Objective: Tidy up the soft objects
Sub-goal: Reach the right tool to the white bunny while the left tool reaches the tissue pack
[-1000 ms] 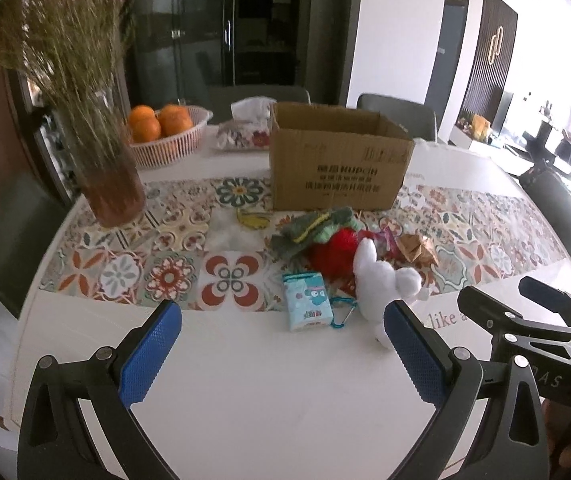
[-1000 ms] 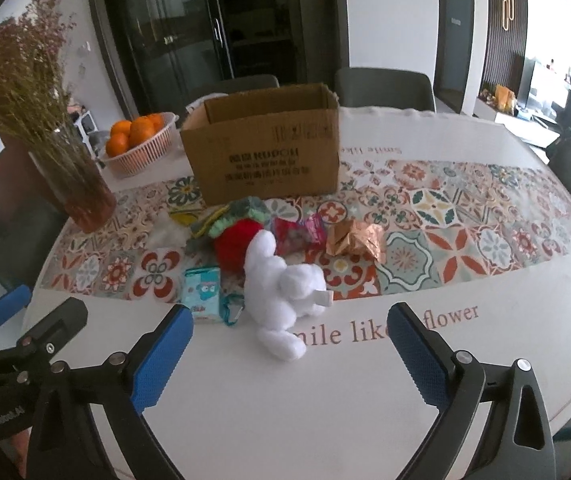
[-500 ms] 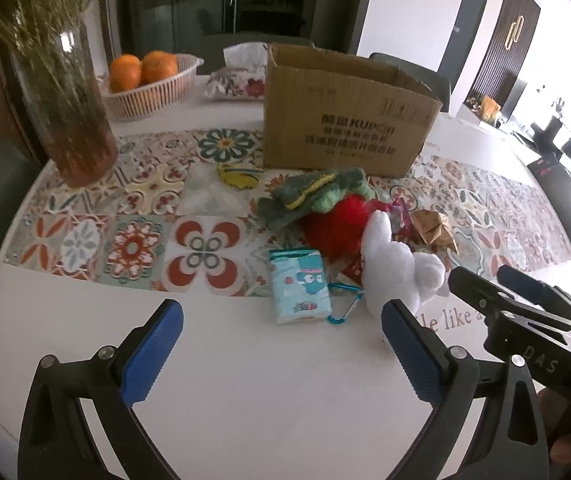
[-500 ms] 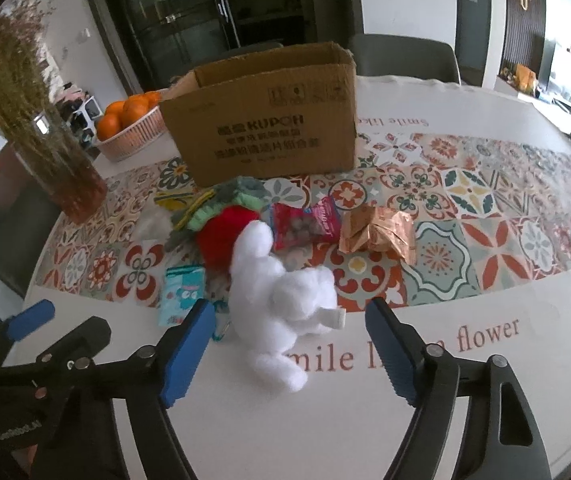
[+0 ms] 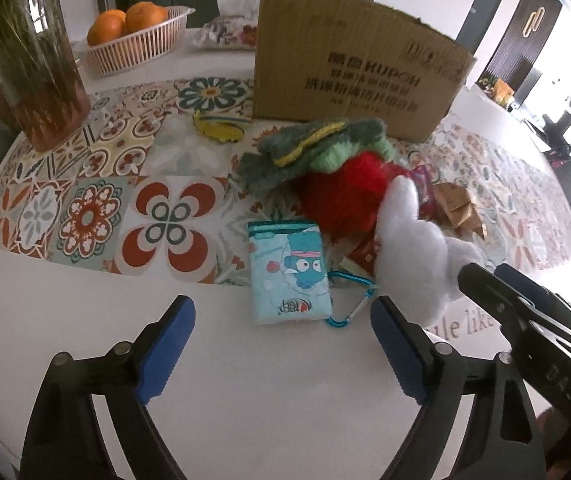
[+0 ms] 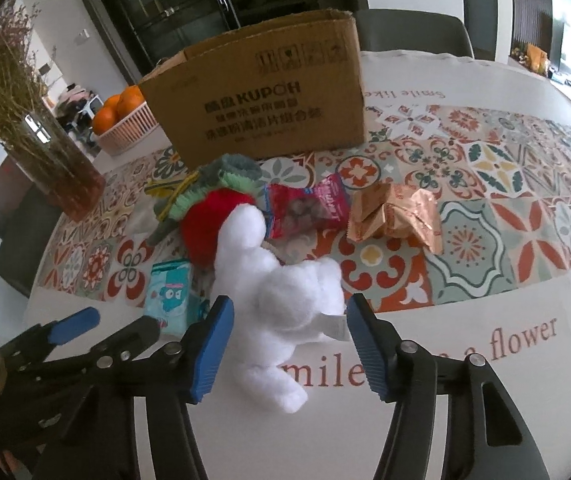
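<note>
We read the white plush toy (image 6: 281, 300) as the thing in hand: it lies on the tabletop (image 6: 465, 400) in front of the cardboard box (image 6: 261, 104), nearer to us than the box, with its long upper part leaning against the red pompom (image 6: 205, 220). It should be very light and thoroughly soft, so it will squash under pressure rather than slip; the fuzzy pile ought to give the pads good hold. We would take it across the thick middle of the body, not by the thin limb or the small fabric tag at its side, which would let it dangle and swing.

Our right claw (image 6: 289, 344) straddles that body, and its jaws are closing with the toy between them; the blue pads look just beside the fur, not yet pressing it in.

Our left claw (image 5: 281, 352) stands wide over bare tabletop, jaws easing inward with nothing between them. Just beyond it, also in front of the box, lies the tissue pack (image 5: 287, 276) with a blue carabiner (image 5: 349, 304) beside it. That pack looks light, flat and slightly slick in its film wrapper, best pinched across its short width.
</note>
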Available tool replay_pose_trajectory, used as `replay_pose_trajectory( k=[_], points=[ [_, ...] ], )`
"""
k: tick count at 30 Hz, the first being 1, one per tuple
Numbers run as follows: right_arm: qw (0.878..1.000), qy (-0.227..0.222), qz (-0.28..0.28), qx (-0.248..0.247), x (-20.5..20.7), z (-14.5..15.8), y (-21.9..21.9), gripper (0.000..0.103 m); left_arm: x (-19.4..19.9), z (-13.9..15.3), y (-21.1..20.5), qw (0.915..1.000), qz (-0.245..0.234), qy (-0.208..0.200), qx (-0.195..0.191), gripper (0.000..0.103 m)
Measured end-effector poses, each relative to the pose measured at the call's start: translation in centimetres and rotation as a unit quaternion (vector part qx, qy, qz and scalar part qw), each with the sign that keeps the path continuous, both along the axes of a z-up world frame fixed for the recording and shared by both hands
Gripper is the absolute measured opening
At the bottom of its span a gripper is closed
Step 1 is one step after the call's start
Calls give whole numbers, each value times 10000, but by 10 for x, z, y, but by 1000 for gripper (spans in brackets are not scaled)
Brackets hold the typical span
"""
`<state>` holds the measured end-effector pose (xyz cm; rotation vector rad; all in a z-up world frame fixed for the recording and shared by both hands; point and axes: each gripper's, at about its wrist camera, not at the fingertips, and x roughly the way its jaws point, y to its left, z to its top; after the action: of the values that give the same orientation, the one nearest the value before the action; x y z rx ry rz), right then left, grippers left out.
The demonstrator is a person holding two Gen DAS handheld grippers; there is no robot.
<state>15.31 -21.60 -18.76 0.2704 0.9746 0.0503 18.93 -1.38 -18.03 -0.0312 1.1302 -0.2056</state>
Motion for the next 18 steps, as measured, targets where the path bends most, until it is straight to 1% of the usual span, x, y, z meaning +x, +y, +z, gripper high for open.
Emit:
replay_pose_trajectory(
  k=[8, 12, 18],
  points=[
    [9998, 46, -40, 205, 8, -14, -5, 54, 12, -22, -4, 9999, 72, 115, 54, 80],
    [9998, 11, -48, 209, 9, -16, -6, 53, 15, -29, -7, 9998, 104, 148, 68, 77],
    [9998, -57, -79, 186, 11, -16, -5, 51, 19, -39, -8, 9996, 134, 250, 39, 63]
  ],
)
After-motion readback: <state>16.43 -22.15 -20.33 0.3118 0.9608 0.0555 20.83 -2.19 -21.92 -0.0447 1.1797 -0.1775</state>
